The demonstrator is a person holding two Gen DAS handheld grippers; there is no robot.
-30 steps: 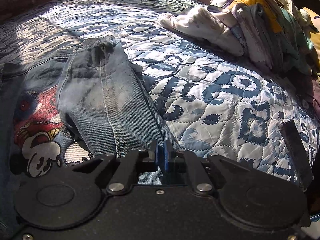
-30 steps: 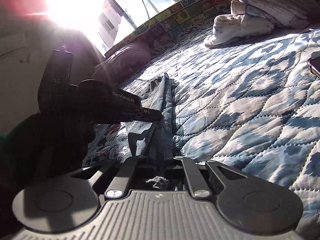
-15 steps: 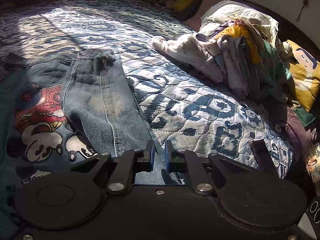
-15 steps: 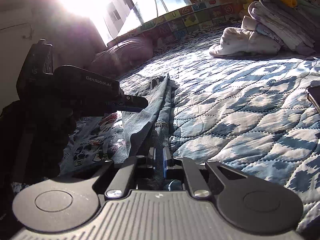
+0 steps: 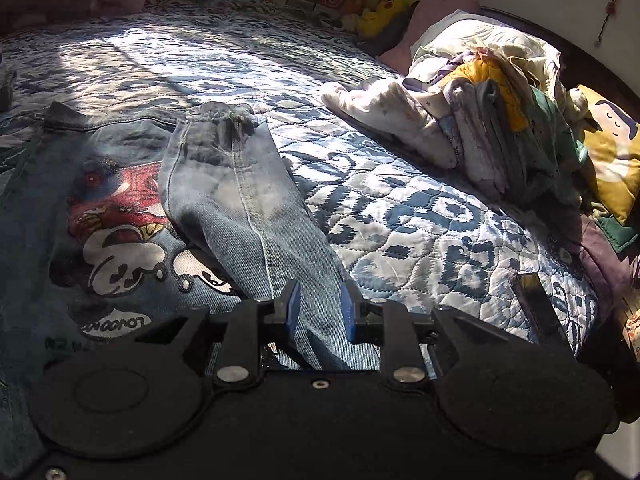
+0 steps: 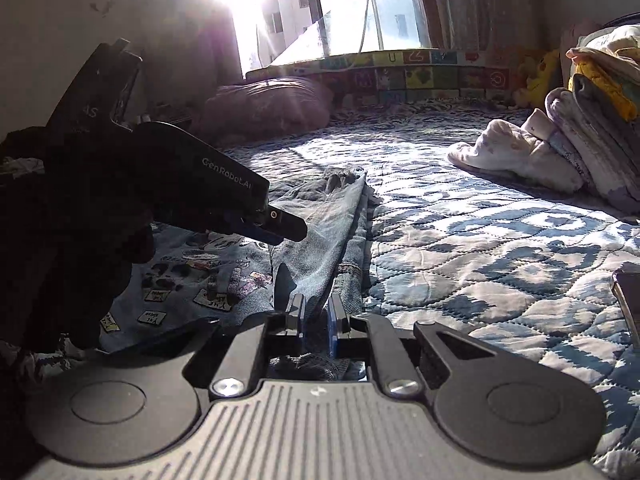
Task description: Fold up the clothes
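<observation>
While both grippers gape, the folded sleeve [image 5: 240, 208] lies across the denim jacket [image 5: 60, 208]

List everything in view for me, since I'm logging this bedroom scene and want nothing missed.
denim jacket: one, blue with a cartoon print, spread flat on the quilt, left side.
sleeve: one, faded blue denim, folded across the jacket, cuff pointing away.
quilt: one, blue and white patterned, covering the bed.
clothes pile: one heap, white, lilac, yellow and green, far right of the bed.
yellow cushion: one, right edge.
purple pillow: one, under the window.
alphabet mat: one, multicoloured, upright at the bed's far edge.
window: one, bright with sun.
left gripper: black, blue pads, fingers apart over the sleeve.
right gripper: black, fingers apart around the sleeve's edge.
</observation>
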